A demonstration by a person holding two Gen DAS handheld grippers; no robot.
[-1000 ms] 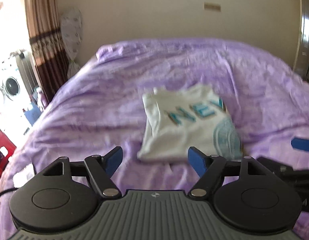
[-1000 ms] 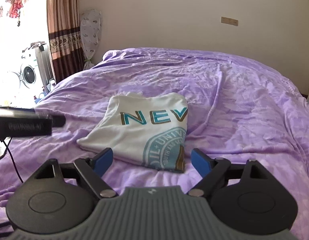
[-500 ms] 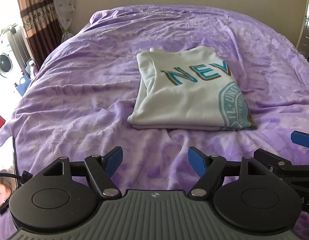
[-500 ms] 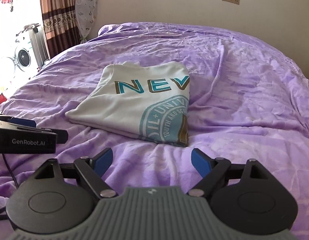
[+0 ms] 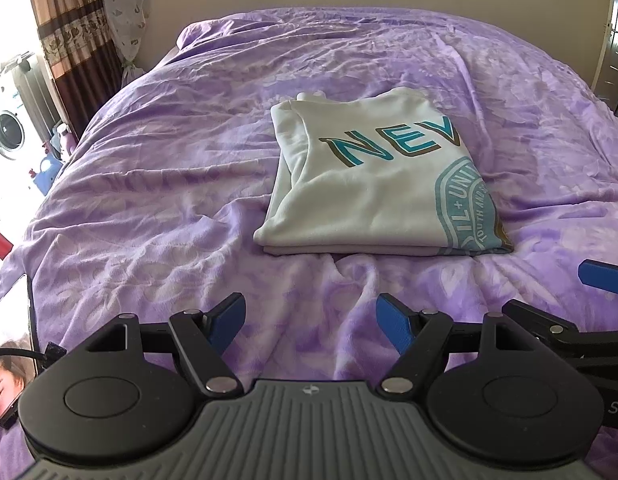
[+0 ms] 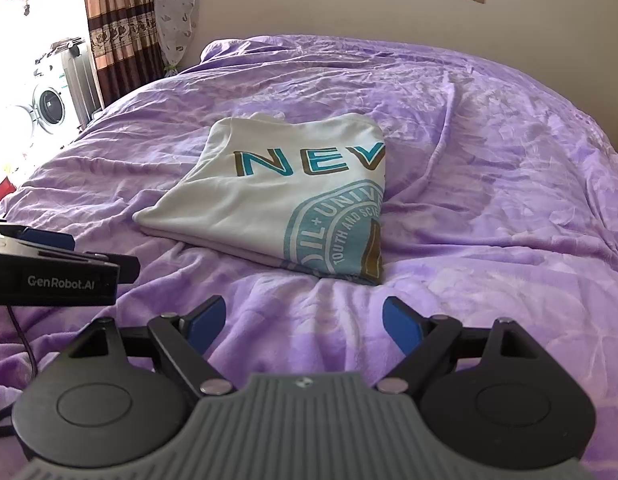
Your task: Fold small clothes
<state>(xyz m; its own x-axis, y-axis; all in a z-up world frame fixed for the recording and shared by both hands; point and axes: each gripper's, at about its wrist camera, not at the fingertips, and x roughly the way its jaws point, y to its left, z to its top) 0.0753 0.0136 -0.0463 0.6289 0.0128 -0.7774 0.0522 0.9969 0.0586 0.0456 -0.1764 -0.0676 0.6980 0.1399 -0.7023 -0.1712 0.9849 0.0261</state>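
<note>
A white T-shirt (image 5: 373, 196) with teal "NEV" lettering and a round teal seal lies folded into a flat rectangle on the purple bedspread (image 5: 169, 184). It also shows in the right wrist view (image 6: 277, 200). My left gripper (image 5: 311, 320) is open and empty, low over the bed a little in front of the shirt's near edge. My right gripper (image 6: 303, 322) is open and empty, also just short of the shirt's near edge. The right gripper's blue fingers (image 5: 601, 276) show at the right of the left wrist view. The left gripper's body (image 6: 57, 276) shows at the left of the right wrist view.
A phone (image 5: 11, 344) with a cable lies on the bed at the near left. A washing machine (image 6: 49, 108) and brown curtain (image 6: 117, 32) stand beyond the bed's left side. The wall (image 6: 349, 0) is behind the bed.
Both grippers have tilted down and come lower over the bed near the shirt's front edge. The shirt has not moved. Both jaws stay open.
</note>
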